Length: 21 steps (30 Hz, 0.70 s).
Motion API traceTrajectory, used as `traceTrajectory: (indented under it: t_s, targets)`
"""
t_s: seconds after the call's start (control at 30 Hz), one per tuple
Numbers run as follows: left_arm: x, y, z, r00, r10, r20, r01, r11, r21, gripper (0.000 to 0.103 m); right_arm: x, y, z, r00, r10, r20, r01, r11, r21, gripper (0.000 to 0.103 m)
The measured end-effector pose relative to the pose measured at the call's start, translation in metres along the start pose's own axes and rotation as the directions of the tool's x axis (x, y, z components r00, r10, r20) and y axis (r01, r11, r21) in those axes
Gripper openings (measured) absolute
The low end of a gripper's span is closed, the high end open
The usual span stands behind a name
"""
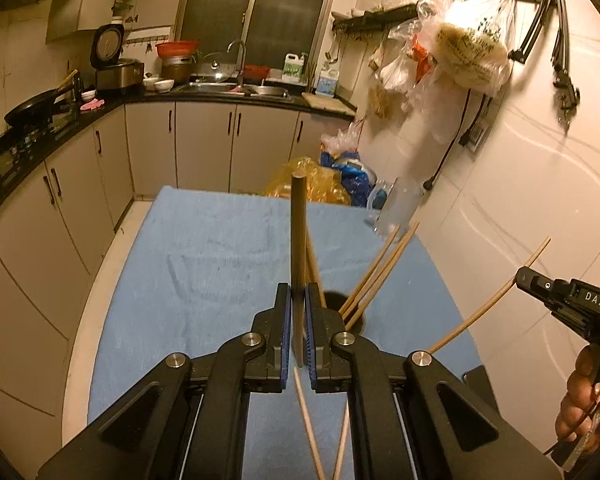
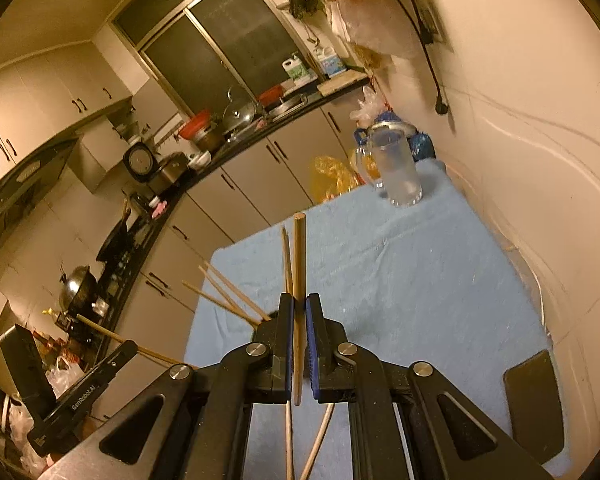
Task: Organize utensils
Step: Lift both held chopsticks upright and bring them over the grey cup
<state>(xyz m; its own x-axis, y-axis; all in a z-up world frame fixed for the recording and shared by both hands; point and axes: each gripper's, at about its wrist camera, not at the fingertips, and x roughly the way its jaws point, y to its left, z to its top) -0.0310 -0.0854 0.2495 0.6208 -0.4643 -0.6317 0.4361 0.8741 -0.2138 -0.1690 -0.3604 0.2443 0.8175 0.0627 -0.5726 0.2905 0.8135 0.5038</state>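
Left claw (image 1: 298,304): pressed together on one dark chopstick (image 1: 299,240); stick is held nearly upright btwn the blue pads (image 1: 286,320), its upper end seen well above the fingertips, lower end ending just below the pads.
Right claw (image 2: 299,308): closed on a lighter chopstick (image 2: 299,280), likewise held approx. upright btwn blue pads; seen also in left wrist view at far right (image 1: 540,284), where a long pale stick (image 1: 488,304) is pinched at its tip.
Holder (image 1: 346,308): dark round opening, partly hidden behind left claw; set on the blue cloth.
Chopsticks in holder (image 1: 374,272): several pale sticks are seen leaning out to the right; count cannot be told exactly. In right wrist view the same bundle (image 2: 228,296) is fanned toward the left.
Loose chopsticks (image 1: 312,432): two pale sticks are seen crossed below the left claw, on or above the cloth; which cannot be told.
Counter (image 1: 204,248): covered w/ a light blue towel, wrinkled in places.
Glass mug (image 2: 396,168): clear, w/ handle, stood upright at far corner of the towel, well apart from both claws.
Hand (image 1: 584,396): person's right hand is seen gripping the right tool's handle.
Background: kitchen cabinets (image 1: 204,148), sink (image 1: 236,90), plastic bags (image 1: 456,52) hung on wall hooks.
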Motion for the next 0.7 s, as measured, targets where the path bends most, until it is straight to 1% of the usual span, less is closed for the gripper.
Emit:
traceTrajectory:
  t_s: [0.17, 0.33, 0.5, 0.7]
  targets:
    - [-0.005, -0.007, 0.021, 0.999, -0.016, 0.028, 0.016, 1.000, 0.006, 0.006, -0.008, 0.005, 0.021, 0.999, 0.014, 0.033, -0.014, 1.000, -0.008, 0.006]
    - [0.000, -0.021, 0.039, 0.999, -0.033, 0.040, 0.032, 0.999, 0.019, 0.006, -0.006, 0.011, 0.037, 0.998, 0.028, 0.051, -0.027, 1.000, -0.009, 0.006]
    - [0.018, -0.034, 0.045, 0.999, -0.034, 0.029, 0.033, 0.999, 0.030, 0.006, 0.012, 0.018, 0.048, 0.998, 0.035, 0.047, -0.034, 0.999, -0.010, 0.006]
    - [0.048, -0.038, 0.041, 1.000, -0.023, -0.014, 0.023, 1.000, 0.019, 0.006, 0.043, 0.022, 0.049, 0.999, 0.032, 0.013, -0.032, 0.999, -0.012, 0.006]
